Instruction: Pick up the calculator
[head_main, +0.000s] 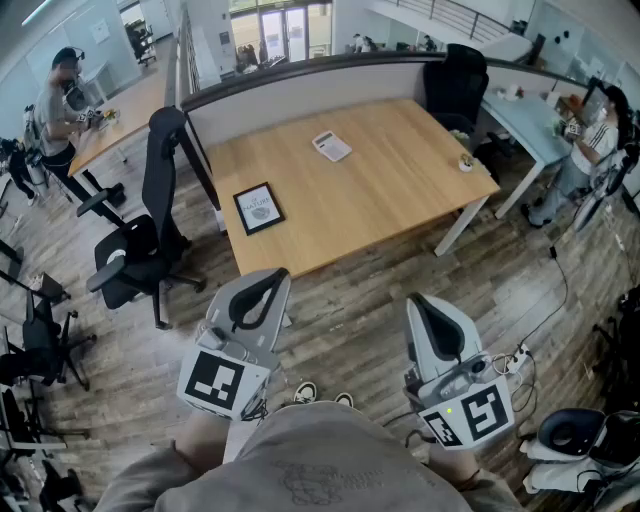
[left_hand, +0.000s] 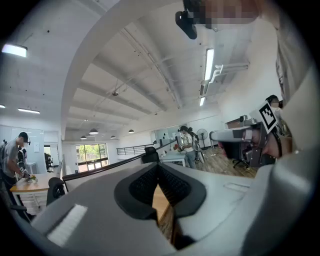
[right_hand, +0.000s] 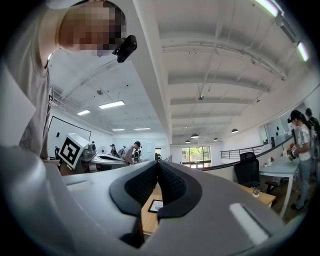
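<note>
The calculator (head_main: 331, 146), a pale flat slab with a grid of keys, lies near the far edge of the wooden table (head_main: 400, 185). Both grippers are held close to my body, well short of the table and far from the calculator. My left gripper (head_main: 274, 277) points at the table's near edge, its jaws shut with nothing between them (left_hand: 159, 168). The right gripper (head_main: 414, 303) points the same way, and its dark pads meet at the tip (right_hand: 159, 164). Neither gripper view shows the calculator.
A black-framed picture (head_main: 259, 208) lies at the table's near left, and a small pot (head_main: 465, 161) sits at its right edge. A black office chair (head_main: 150, 240) stands left of the table, another (head_main: 455, 80) at the back right. Cables and a power strip (head_main: 512, 357) lie on the floor.
</note>
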